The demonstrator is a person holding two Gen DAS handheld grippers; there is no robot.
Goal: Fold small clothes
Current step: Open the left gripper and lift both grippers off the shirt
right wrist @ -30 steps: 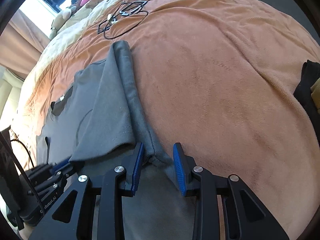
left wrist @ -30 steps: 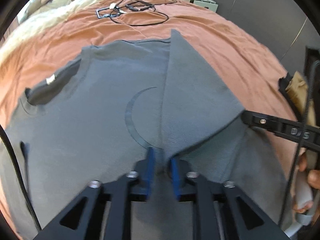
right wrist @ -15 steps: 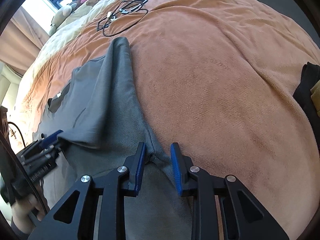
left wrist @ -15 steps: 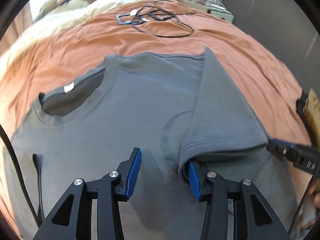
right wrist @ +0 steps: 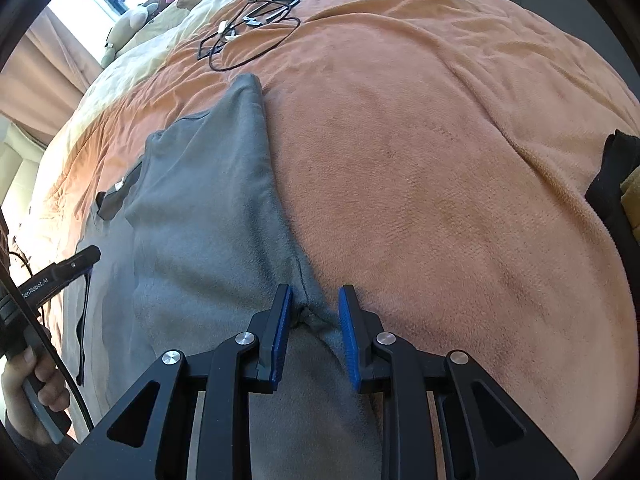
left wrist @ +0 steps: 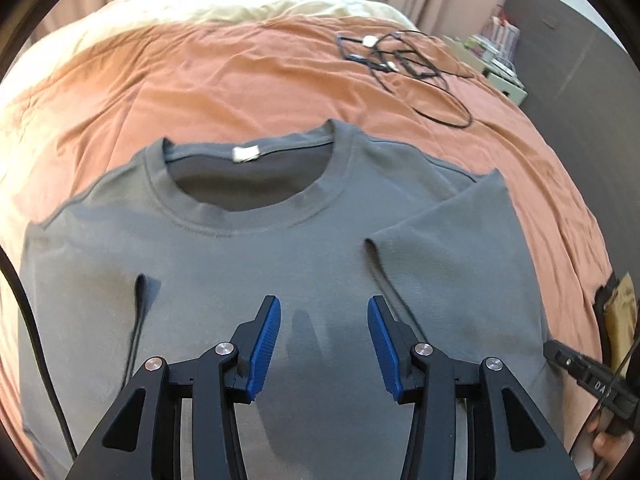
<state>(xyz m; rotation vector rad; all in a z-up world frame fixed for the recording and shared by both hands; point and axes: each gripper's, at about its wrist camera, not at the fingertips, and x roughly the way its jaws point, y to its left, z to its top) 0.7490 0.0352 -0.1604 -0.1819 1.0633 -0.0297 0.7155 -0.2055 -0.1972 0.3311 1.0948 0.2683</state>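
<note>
A grey T-shirt [left wrist: 248, 264] lies flat on the orange blanket [left wrist: 240, 80], collar away from me, white label showing. Its right sleeve [left wrist: 452, 248] is folded inward over the chest. My left gripper [left wrist: 322, 336] is open and empty, above the shirt's chest. In the right wrist view the shirt [right wrist: 200, 216] runs along the left, its folded edge forming a ridge. My right gripper [right wrist: 314, 320] is open, jaws either side of a bunched fold of the shirt's right edge, not pinching it. The left gripper's finger [right wrist: 64, 268] shows at the left there.
A tangle of black cables [left wrist: 404, 64] lies on the blanket beyond the shirt; it also shows in the right wrist view [right wrist: 252, 28]. A black and tan cloth pile [right wrist: 616, 184] sits at the right edge. A cream duvet [left wrist: 200, 12] and pillows lie further back.
My left gripper let go of the sleeve, opened wide and moved left to the chest. My right gripper opened wider and released the shirt's edge. The sleeve now lies folded.
</note>
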